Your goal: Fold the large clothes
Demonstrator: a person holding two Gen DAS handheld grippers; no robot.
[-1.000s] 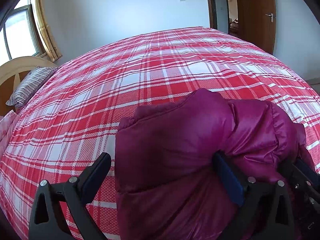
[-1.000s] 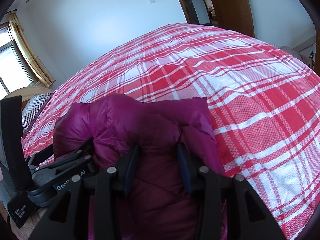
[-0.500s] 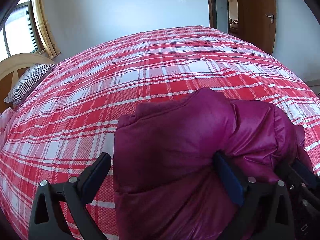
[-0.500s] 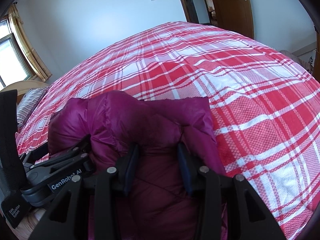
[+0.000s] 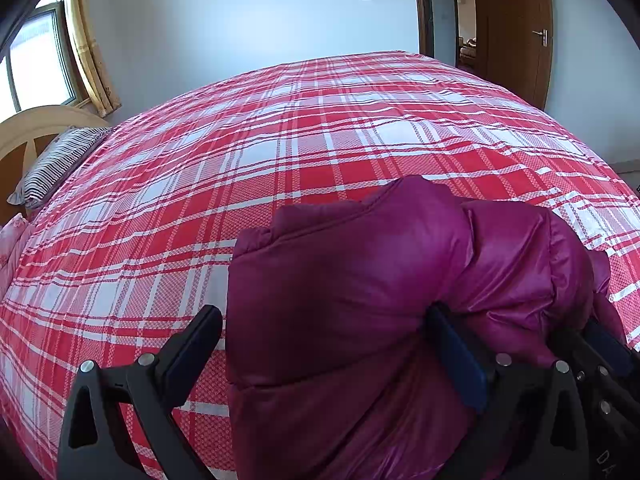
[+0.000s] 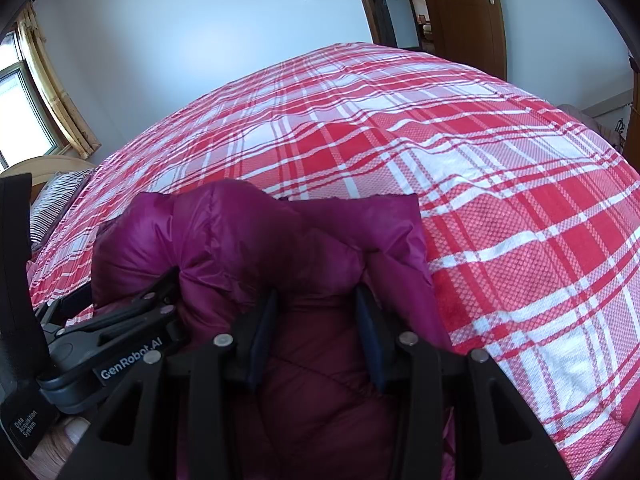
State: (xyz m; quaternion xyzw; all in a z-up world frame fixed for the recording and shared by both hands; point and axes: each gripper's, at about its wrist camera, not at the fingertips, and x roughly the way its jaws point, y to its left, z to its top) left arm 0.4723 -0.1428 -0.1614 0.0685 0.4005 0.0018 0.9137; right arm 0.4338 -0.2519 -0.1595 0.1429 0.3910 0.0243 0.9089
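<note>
Magenta puffer jacket (image 5: 360, 300) bundled at the near edge of the plaid bed (image 5: 280, 152); both my grippers are on it.

Its long axis runs left-right across both wrist views, parallel to the near bed edge; which end is collar or hem, can't tell. Shiny quilted fabric, folded over itself into a thick puffy roll with a seam line across the top. My left gripper (image 5: 332, 344) has jaws spread wide, the left finger off the fabric over the sheet and the right finger pressed into a crease. My right gripper (image 6: 316, 320) has jaws narrow, pinching a fold of the jacket between the pads. Striped pillow (image 5: 56, 168) lies by the headboard (image 5: 36, 124), well apart from the jacket.
</note>
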